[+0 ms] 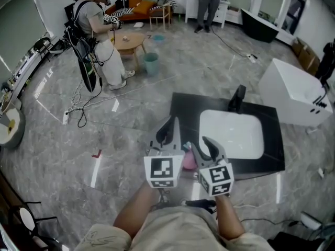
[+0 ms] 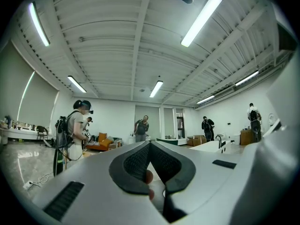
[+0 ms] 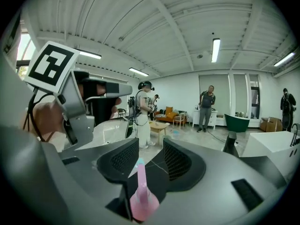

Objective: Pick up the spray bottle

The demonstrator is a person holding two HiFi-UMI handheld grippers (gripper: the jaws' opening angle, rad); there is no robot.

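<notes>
**Gripper Closes In on Pink Spray Bottle at Sink Counter**

The right gripper (image 3: 151,146) has its jaws spread wide on either side of the pink spray bottle (image 3: 140,196), whose slim nozzle rises in the gap, closer to the left-hand pad. Neither pad presses on it, so nothing is held. The left gripper (image 2: 150,144) points level across the room with its jaw tips together and nothing clamped between them.

From the head view, the bottle (image 1: 189,161) shows as a pink patch between the two grippers, apparently standing at the near left corner of the black countertop (image 1: 180,109). The step in hand looks like the approach – the bottle is lined up but not yet grasped. The next move calls for closing the right jaws squarely on the neck or body, low enough that the narrow top cannot slip out, and only then lifting.

The counter holds a white sink basin (image 1: 205,120) with a black faucet (image 1: 238,97) at its far edge. Beyond lie a grey marbled floor (image 1: 78,140), a white bathtub (image 1: 293,95) to the right, a small round wooden table (image 1: 128,41), a teal bucket (image 1: 151,63) and an orange sofa (image 1: 137,9) – and a person wearing a recording rig (image 1: 94,30), working nearby.
</notes>
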